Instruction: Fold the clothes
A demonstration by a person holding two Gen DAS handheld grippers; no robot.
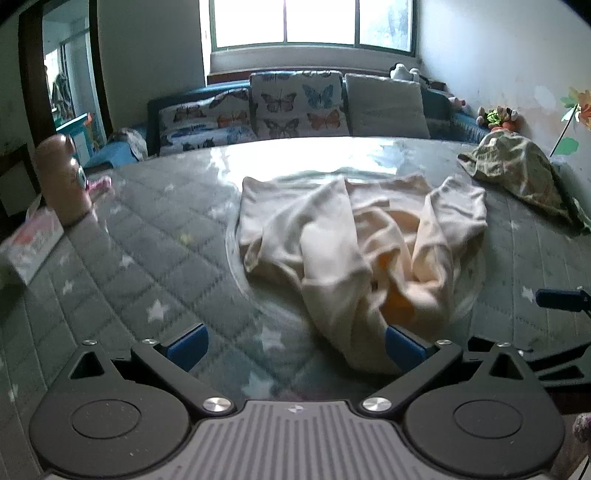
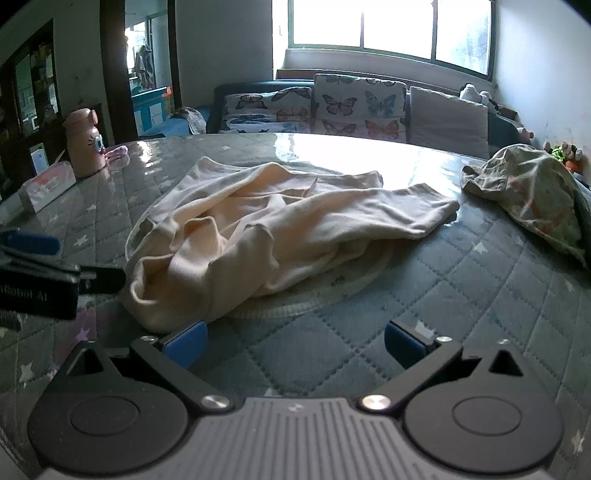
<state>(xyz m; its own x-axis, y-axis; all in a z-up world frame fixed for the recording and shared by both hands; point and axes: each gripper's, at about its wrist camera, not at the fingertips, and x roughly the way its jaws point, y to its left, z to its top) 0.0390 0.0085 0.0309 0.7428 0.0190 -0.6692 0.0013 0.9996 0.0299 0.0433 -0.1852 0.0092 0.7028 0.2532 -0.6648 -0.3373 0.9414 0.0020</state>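
One quilted surface (image 2: 461, 280) carries two garments: a cream one (image 2: 266, 236) crumpled at the centre and a camouflage one (image 2: 532, 192) far right. Two claws, left (image 1: 295, 347) and right (image 2: 295, 341), gape wide and empty at the cream garment's near edge.

A crumpled garment (image 1: 354, 254) lies in the middle of the tabletop (image 1: 147, 258), resting on a round mat (image 2: 332, 291) whose edge shows beneath it. To the far right on the tabletop sits a second heap of cloth (image 1: 517, 170), well apart from the first. At the left edge stands a bottle (image 2: 85, 144), with a tissue box (image 2: 46, 186) just beside it, nearer and further left. Behind the tabletop runs a sofa (image 1: 177, 107) with cushions (image 1: 299, 103) along its back, under a window (image 1: 314, 22). The left claw (image 1: 295, 349) sits at the garment's near edge; the right claw (image 2: 295, 345) is near, just to the garment's right.
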